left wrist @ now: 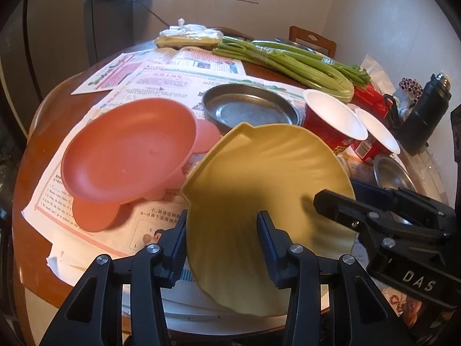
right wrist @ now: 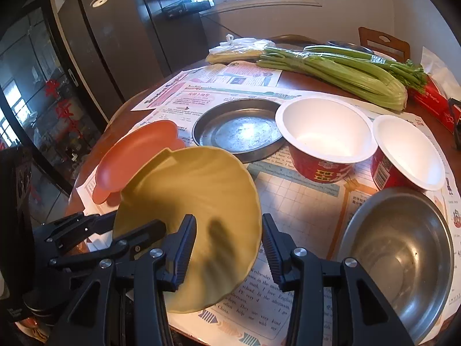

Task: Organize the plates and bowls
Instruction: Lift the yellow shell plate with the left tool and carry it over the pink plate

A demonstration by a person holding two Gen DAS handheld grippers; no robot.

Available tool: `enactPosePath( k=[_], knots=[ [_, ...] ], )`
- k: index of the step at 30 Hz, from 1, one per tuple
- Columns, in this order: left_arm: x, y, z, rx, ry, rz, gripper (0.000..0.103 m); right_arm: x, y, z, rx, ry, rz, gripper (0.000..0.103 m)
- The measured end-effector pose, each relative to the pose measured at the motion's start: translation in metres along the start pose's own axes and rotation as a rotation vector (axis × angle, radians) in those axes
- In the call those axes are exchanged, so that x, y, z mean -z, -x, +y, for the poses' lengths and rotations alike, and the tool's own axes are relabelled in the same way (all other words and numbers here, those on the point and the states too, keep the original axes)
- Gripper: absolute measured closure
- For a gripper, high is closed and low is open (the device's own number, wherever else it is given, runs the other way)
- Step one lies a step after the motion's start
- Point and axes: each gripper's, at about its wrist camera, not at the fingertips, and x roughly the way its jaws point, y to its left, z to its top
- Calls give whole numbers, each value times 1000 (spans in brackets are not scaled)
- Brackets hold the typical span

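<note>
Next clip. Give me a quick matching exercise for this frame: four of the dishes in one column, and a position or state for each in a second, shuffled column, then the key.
Things:
1. Yellow plate
2. Pink plate
3. Metal bowl
4. Big paper bowl

Places or states:
A. Resting on the newspaper, right of the flat metal pan
B. Tilted, between the fingers of the left gripper and the right gripper
C. At the table's near right edge, nearest the right gripper
D. Left of the flat metal pan, beside the yellow plate

Pairs: 1-B, 2-D, 3-C, 4-A
</note>
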Motion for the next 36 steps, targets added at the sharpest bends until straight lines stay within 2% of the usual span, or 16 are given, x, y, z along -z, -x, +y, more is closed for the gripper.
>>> enactPosePath(
  k=[24, 36],
  knots=[
    [-20, -3, -6, 9, 16, -7, 57, -14, 11, -1, 58, 21, -57, 57],
    [-30, 8, 22, 10, 74, -51, 56, -35, 7, 15, 7, 23, -69, 57]
  ],
)
